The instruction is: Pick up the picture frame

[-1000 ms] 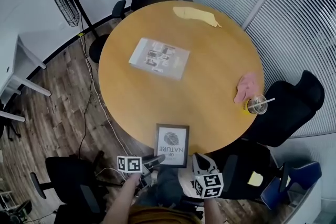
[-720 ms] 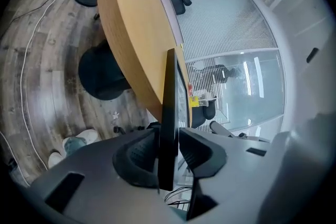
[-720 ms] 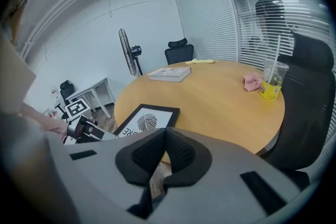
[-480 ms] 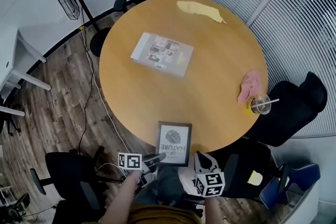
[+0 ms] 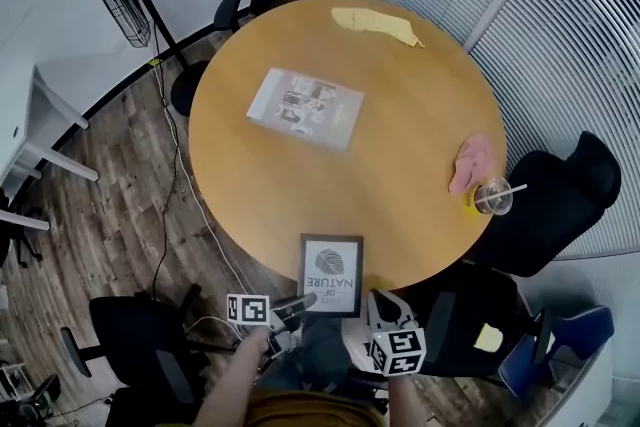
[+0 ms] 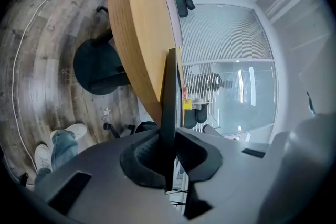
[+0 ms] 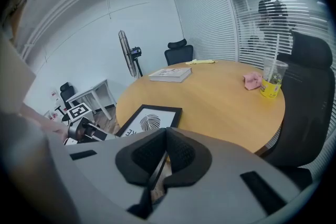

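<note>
Black moulding of the picture frame (image 5: 330, 275) sits between the left gripper's (image 5: 298, 301) fingers (image 6: 140, 157). These have just been closing, and they press on the frame's near left edge. In the left gripper view the thin dark edge runs straight up out of the pads. The right gripper (image 5: 377, 304) looks clamped too, its fingers (image 7: 184, 152) drawn together on the frame's near right edge. The frame lies flat at the near rim of the round wooden worktop (image 5: 400, 105), print up, with its near end jutting past the rim toward the person. With both sides gripped, the grasp seems made, and lifting is the step left. That will likely call for raising both hands evenly so the frame neither twists nor slips.
</note>
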